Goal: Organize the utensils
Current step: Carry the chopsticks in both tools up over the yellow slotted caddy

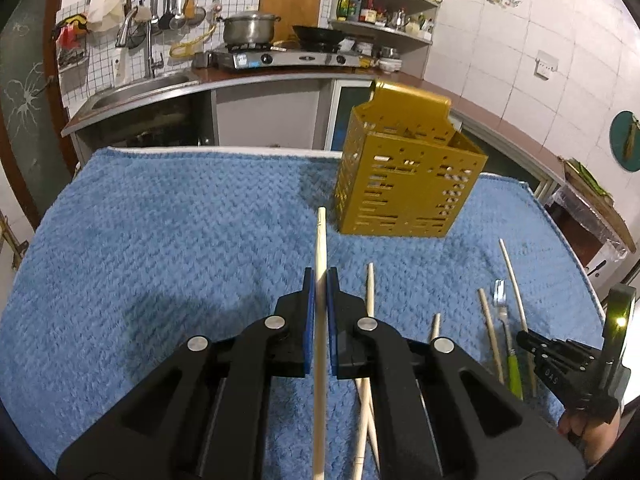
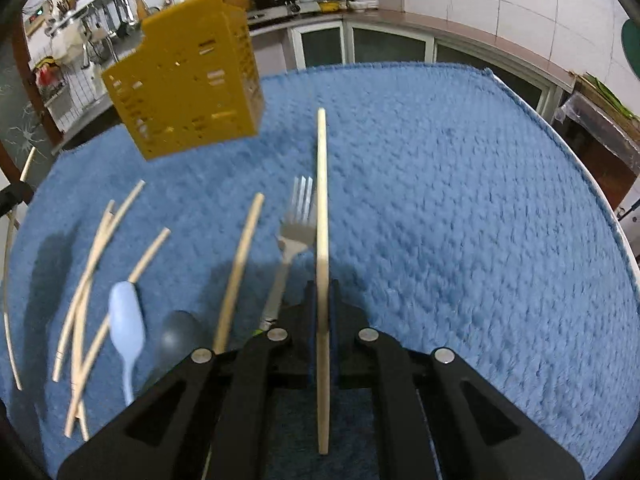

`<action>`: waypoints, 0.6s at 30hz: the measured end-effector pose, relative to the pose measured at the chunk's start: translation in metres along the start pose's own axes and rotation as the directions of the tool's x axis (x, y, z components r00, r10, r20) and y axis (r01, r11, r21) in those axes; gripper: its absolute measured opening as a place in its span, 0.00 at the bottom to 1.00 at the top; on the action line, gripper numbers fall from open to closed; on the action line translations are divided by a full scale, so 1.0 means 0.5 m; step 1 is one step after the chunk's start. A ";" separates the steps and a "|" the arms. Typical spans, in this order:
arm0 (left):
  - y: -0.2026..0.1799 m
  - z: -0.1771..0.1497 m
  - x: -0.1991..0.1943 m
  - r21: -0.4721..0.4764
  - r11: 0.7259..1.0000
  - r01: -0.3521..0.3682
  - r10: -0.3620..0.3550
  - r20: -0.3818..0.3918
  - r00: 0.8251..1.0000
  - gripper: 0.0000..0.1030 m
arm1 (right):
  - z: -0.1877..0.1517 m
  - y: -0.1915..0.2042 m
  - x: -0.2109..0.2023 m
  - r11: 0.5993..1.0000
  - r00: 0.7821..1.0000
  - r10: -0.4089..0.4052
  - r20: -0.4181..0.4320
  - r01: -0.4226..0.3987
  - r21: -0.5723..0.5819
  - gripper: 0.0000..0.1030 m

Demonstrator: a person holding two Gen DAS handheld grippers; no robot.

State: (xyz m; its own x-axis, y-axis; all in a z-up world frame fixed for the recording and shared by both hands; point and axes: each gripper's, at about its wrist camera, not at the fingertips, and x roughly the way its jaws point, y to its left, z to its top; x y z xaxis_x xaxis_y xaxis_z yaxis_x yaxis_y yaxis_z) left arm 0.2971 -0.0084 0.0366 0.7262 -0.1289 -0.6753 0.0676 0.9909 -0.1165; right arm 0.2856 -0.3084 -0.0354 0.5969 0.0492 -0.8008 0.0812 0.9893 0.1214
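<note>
kitchen setting: tiled walls, a stove and sink along the far counter, and in front a work surface covered by a blue towel. landmark for all positions: the yellow utensil holder, standing upright toward the far side of the towel.

left gripper: jaws closed down onto a single wooden chopstick, pads pressing it on both sides. its long axis runs straight along the fingers, free end pointing forward toward the near left corner of the holder, just short of it in this view. the holder lies ahead and slightly right of this gripper.

right gripper: jaws likewise closed on a second chopstick, long axis in line with the fingers, tip pointing away across the towel. from this gripper the holder sits ahead and well to the left; the stick points past the holder's right side, not at it.

loose items on the towel, on the near side of the holder: several chopsticks, a metal fork, a pale blue spoon and a dark spoon.

judgement: the left hand is the nearer and better aligned to the holder. each stick would need lifting above the holder's open top and tipping toward vertical before release; the right needs a leftward swing first. whether the holder has contents cannot be told.
</note>
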 end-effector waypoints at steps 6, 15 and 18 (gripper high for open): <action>0.017 -0.009 0.040 -0.020 1.000 -0.013 0.012 -0.046 0.999 0.04 | 0.003 0.001 0.007 1.000 1.000 0.001 -0.018 -0.001 -0.004 0.06; 0.020 -0.013 0.067 -0.018 1.000 -0.019 0.018 -0.073 0.997 0.04 | 0.054 0.008 0.039 1.000 0.999 -0.010 -0.035 0.009 -0.010 0.07; 0.020 -0.013 0.075 -0.019 1.000 -0.023 0.021 -0.081 0.996 0.04 | 0.079 0.005 0.054 1.000 0.999 -0.013 -0.033 0.013 -0.002 0.07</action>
State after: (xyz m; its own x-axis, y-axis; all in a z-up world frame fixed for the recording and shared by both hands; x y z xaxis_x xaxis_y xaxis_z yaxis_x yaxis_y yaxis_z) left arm 0.3206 -0.0038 0.0052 0.6694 -0.1109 -0.7346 0.0382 0.9926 -0.1151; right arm 0.3335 -0.3098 -0.0336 0.5690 0.0412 -0.8213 0.0869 0.9901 0.1098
